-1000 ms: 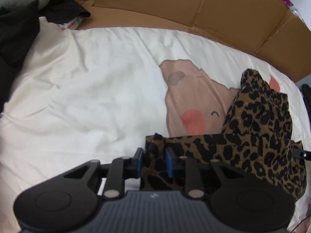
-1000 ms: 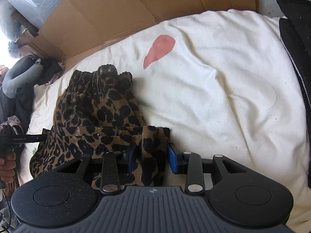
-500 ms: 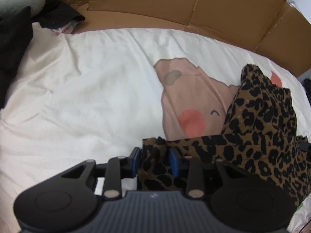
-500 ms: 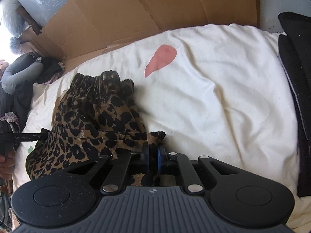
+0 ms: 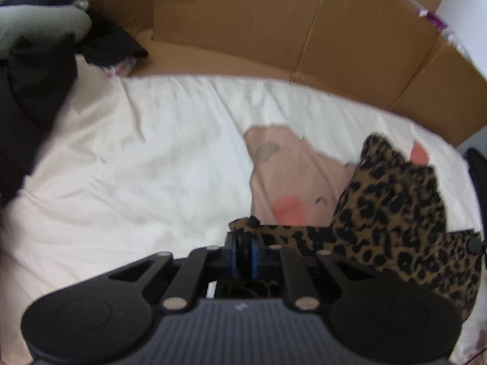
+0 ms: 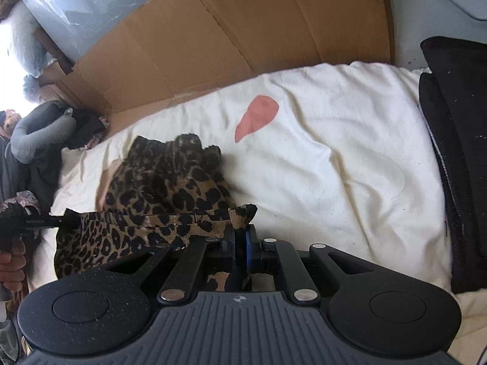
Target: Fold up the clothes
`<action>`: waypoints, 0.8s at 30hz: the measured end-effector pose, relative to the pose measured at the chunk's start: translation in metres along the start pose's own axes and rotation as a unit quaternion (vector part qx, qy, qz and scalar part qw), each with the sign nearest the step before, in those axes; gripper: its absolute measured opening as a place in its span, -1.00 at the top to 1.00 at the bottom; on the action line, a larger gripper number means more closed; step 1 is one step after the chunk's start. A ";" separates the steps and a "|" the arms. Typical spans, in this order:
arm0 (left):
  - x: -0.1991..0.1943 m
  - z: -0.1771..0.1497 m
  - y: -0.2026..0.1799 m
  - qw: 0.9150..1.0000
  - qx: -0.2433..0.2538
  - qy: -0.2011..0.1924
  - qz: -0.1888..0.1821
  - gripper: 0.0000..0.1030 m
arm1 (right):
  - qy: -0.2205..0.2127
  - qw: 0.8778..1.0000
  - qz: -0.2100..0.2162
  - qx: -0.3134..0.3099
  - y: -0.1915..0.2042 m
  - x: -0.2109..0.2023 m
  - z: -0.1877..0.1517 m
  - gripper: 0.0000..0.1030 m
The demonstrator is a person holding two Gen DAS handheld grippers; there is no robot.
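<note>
Leopard-print garment [image 5: 392,213] lies on the white bed [image 5: 137,167], and both near corners are pinched: left hand-held gripper [image 5: 243,254] is clamped on the left corner, right hand-held gripper [image 6: 242,243] on the right corner [image 6: 243,213]. The held hem is stretched taut between the two as the long axis, 9-to-3 across both views, neither hand nearer. The body runs away toward 12, gathered waistband [image 6: 170,146] pointing at the cardboard wall [image 6: 243,30], so any fold is judged to go hem-toward-waistband along 12.
</note>
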State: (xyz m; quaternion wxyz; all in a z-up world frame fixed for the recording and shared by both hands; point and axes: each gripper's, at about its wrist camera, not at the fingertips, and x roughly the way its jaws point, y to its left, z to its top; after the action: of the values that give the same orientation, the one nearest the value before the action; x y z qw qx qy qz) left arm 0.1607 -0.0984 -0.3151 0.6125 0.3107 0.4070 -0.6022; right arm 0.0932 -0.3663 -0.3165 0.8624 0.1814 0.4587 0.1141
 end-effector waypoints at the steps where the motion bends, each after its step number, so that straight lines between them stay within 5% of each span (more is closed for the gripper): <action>1: -0.006 0.002 -0.001 1.000 -0.001 -0.005 0.000 0.82 | -0.003 1.000 0.001 0.000 0.001 -0.004 0.000 0.92; 24: -0.022 0.053 -0.037 0.997 0.037 -0.056 0.032 0.82 | -0.035 0.999 -0.010 0.009 0.005 -0.020 0.029 0.92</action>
State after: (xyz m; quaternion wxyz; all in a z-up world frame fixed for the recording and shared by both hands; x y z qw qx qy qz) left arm 0.1318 -0.1366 -0.2671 0.6413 0.3113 0.3397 -0.6135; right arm 0.1063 -0.3750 -0.2848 0.8775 0.1886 0.4306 0.0948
